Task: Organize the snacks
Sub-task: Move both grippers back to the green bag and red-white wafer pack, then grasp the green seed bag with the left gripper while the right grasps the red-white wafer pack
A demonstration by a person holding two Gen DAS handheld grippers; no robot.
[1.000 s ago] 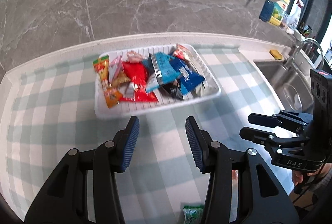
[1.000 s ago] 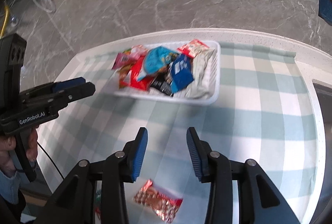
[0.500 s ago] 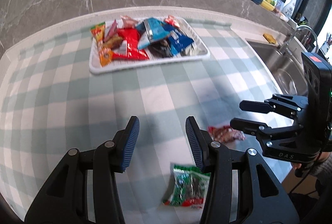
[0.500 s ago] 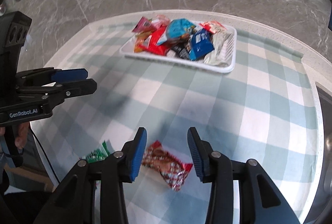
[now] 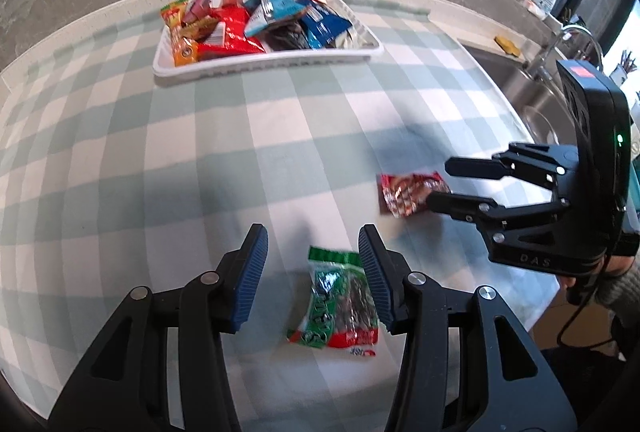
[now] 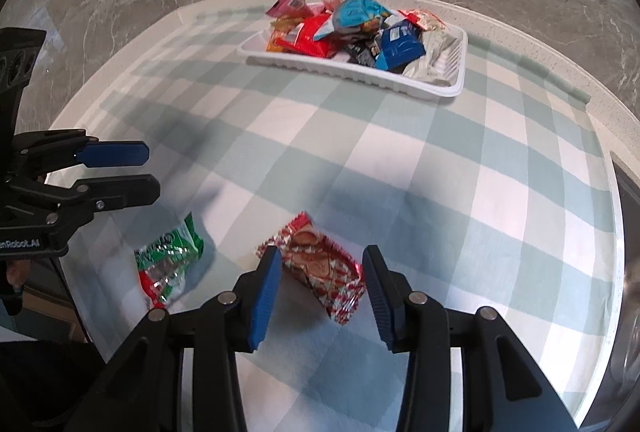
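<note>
Jaws stand apart on my left gripper [image 5: 312, 276] and right gripper [image 6: 322, 292]. Well short of the tray [image 5: 256, 66], I see a green packet [image 5: 340, 300] and red packet [image 6: 320, 268] framed between them.

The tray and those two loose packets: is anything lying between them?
No. Both views show only bare checked cloth between tray, green packet and red packet.

Shiny crinkly green foil snack packet [image 5: 340, 306], glossy white ribbed plastic tray [image 5: 256, 66], matte green-white checked cloth [image 5: 200, 160].
</note>
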